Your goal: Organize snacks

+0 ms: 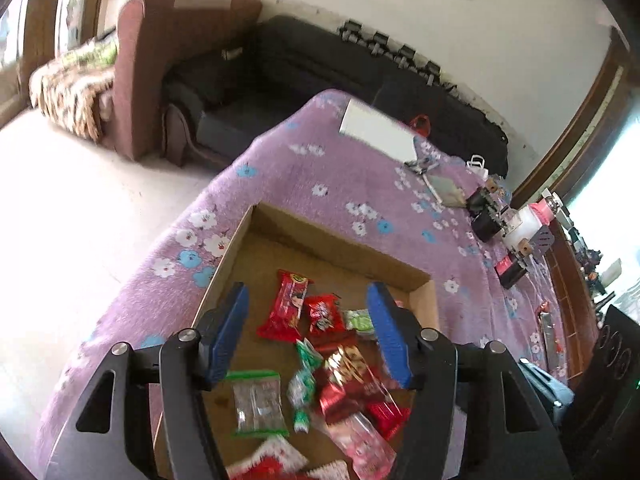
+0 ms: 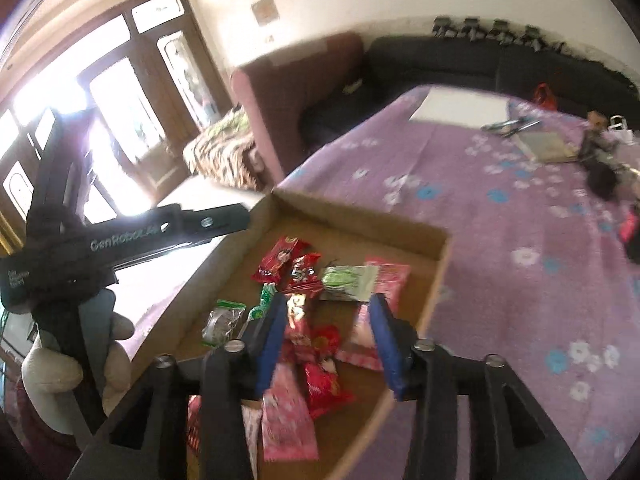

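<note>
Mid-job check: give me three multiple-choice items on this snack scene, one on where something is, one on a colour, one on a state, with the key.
1. Where do most snack packets lie?
A. inside the cardboard box
B. on the sofa
C. on the floor

2. What colour is the cloth under the box?
A. green
B. purple with flowers
C. plain white

3. How does the left gripper stand?
A. shut on a packet
B. open, holding nothing
C. out of view

Key:
1 A: the packets sit within the box's walls in both views.
2 B: purple floral cloth surrounds the box.
3 B: its blue fingers stand apart above the packets, touching none.
</note>
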Tool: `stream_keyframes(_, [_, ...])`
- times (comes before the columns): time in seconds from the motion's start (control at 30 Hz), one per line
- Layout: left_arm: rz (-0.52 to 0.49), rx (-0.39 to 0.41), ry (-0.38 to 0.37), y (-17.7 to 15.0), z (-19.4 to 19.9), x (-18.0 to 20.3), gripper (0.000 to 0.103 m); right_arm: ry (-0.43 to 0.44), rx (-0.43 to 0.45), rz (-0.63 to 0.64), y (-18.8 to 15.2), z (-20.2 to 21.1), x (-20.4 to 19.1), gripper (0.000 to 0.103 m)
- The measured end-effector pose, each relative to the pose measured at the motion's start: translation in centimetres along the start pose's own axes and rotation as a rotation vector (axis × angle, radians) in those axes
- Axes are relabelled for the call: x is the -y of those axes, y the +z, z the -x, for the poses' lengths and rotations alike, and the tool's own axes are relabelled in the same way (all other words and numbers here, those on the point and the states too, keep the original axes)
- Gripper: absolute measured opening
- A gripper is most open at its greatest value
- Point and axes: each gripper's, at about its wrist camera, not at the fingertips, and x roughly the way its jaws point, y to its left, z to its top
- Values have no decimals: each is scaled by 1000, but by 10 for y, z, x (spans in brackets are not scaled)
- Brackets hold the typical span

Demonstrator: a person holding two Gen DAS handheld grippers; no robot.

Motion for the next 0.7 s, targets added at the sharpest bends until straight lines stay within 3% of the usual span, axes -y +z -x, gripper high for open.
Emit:
stream_keyframes(0.1, [-41, 103, 105, -17, 29, 22, 65, -17, 48, -17, -11, 25, 9, 48])
stream_keyframes(0.13, [-58, 155, 145, -26, 40, 31, 76, -29, 64, -22, -17, 32, 12, 50])
stream_keyframes(0.2, [-83, 276, 213, -45, 64, 49, 88, -54, 88, -36, -25, 42, 19, 53])
stream_keyframes(0.3, [-103, 378, 228, -68, 89, 70, 92, -71, 112, -62, -40, 56, 31, 54])
stream_keyframes(0.37, [-90, 383, 232, -78, 97, 77, 103, -82, 121, -79, -50, 65, 38, 54])
stream_keyframes(0.6, [-24, 425, 233, -94, 111, 82, 103, -79, 152, -134, -86, 96, 55, 54])
stream_keyframes(0.7, [-15, 404, 245, -100, 113, 86, 103, -79, 169, -124, -96, 105, 52, 54])
